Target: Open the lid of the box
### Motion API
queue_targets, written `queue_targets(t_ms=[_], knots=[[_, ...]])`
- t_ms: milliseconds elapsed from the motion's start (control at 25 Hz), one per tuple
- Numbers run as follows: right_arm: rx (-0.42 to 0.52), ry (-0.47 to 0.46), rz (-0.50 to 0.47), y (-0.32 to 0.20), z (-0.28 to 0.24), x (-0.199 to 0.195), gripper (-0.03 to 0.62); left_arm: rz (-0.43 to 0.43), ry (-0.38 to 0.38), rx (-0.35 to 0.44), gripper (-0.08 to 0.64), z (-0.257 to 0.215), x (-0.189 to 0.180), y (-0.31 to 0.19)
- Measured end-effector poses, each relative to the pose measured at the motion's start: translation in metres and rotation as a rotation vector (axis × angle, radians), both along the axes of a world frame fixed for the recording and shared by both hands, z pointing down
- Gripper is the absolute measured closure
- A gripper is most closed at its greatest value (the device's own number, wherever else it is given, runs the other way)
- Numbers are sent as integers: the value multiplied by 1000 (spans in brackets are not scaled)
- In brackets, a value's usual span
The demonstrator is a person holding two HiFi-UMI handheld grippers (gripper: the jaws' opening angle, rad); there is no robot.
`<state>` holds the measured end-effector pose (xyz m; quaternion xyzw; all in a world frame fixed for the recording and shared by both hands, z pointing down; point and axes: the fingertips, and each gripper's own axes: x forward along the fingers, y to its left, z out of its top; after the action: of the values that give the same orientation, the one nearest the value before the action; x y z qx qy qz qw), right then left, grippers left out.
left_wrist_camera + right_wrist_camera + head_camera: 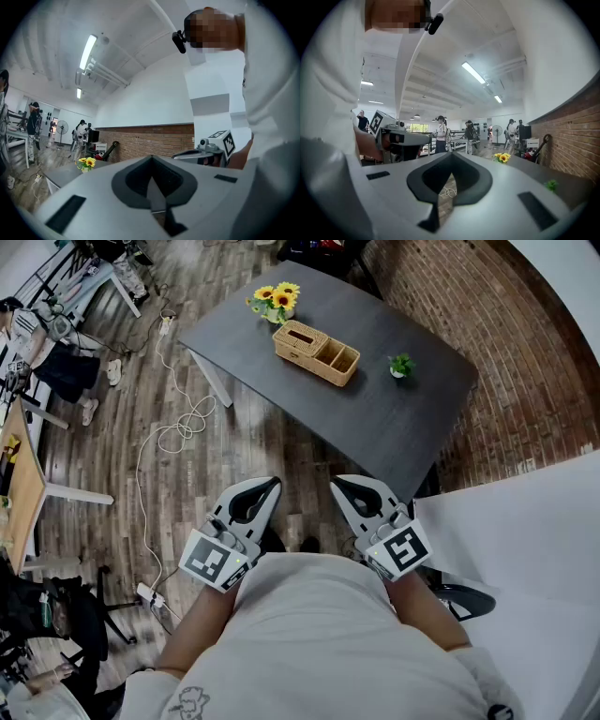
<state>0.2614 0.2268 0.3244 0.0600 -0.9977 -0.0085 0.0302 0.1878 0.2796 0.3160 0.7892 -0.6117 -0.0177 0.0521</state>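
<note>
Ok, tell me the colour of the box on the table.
Light tan wicker box, clearest in the head view.

Tan woven box [316, 353] — dark grey table [398, 423] — yellow sunflowers [277, 298].

woven tan box [316, 352] lies at 12 o'clock on the dark surface [403, 423], long axis running 10 to 4 o'clock, slotted lid [300, 337] shut.

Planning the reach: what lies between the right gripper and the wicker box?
Head view: only wood floor, then bare table top, between right gripper and box.
</note>
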Motion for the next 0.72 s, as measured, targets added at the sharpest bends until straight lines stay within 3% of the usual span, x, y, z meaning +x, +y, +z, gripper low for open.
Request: queue_targets(t_ms=[720], knots=[[-11,17,-27,-2,7,-17,588,3,4,-15,549,4,-12,-8]])
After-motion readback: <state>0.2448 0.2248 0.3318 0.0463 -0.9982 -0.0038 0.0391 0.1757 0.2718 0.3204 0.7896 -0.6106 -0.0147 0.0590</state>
